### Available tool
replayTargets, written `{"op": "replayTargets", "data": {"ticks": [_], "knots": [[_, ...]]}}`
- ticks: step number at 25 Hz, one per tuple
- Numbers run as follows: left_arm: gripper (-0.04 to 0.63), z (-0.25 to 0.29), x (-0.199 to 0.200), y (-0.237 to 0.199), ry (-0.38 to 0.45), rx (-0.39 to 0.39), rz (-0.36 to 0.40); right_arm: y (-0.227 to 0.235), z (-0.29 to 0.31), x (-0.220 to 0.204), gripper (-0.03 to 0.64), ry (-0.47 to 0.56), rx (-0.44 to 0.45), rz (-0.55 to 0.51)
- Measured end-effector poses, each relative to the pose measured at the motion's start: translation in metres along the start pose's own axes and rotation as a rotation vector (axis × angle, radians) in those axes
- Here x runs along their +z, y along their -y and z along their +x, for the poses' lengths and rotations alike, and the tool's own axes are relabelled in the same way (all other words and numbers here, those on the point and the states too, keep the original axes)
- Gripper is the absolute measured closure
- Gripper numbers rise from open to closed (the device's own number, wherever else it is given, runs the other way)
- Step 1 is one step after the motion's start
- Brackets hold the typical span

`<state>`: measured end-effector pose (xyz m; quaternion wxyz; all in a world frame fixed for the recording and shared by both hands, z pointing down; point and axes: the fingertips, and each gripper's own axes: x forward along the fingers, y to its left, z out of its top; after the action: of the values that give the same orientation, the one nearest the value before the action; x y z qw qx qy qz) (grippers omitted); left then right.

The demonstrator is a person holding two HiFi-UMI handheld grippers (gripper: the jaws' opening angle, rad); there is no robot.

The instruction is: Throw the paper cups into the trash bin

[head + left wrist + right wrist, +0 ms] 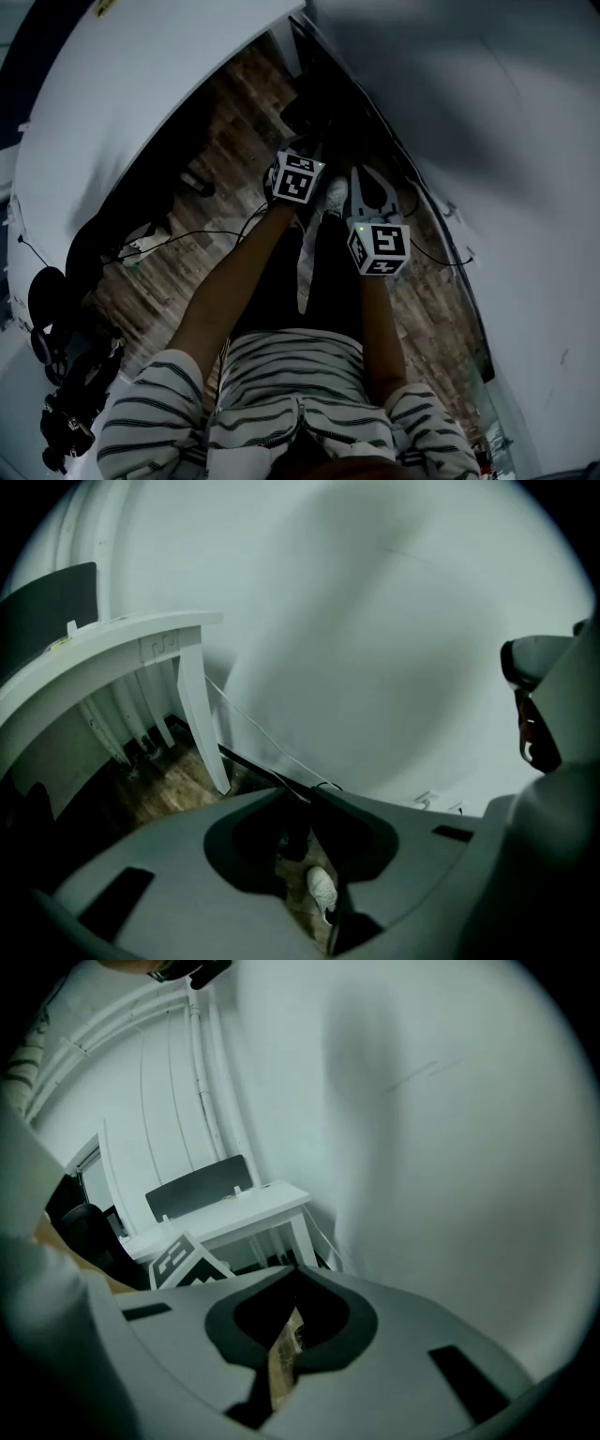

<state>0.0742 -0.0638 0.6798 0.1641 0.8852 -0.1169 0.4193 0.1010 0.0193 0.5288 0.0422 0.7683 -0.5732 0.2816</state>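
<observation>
In the head view, none of the paper cups and no trash bin can be found. Only the wooden floor [220, 141], the edge of a white table [122, 103], a white wall [506, 141] and the person's striped top and legs are shown, with a white shoe [335, 194] below the two marker cubes.

In the left gripper view, the left gripper [298, 797] is seen with its jaws set narrow, a slim gap left at the tips. Nothing is held there; only floor and the white shoe are seen through the gap.

In the right gripper view, the right gripper [292, 1277] is seen with its jaws drawn together at the tips. A sliver of floor shows behind them and nothing is gripped.

The step in hand is judged to lie between grasps, since both grippers are carried empty in front of the body and pointed at floor and wall. Whether cups remain to be thrown cannot be told from these views.

If any remain, a cup must first be brought into view and one pair of jaws opened wide enough to go round it. A light grip would be needed, as thin paper is easily crushed.

How the cups look cannot be stated, as none is shown.
</observation>
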Motion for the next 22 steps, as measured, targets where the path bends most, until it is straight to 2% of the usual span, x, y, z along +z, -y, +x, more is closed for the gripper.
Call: {"op": "replayTargets", "data": {"ticks": [13,22], "knots": [[0.565,-0.081,0.034,0.011,0.098,0.009,-0.012,-0.023,-0.019,0.045,0.607,0.021,0.052,-0.057],[0.572,-0.135,0.066,0.012,0.194,0.01,-0.039,-0.04,-0.029,0.074,0.607,0.043,0.077,-0.065]]}}
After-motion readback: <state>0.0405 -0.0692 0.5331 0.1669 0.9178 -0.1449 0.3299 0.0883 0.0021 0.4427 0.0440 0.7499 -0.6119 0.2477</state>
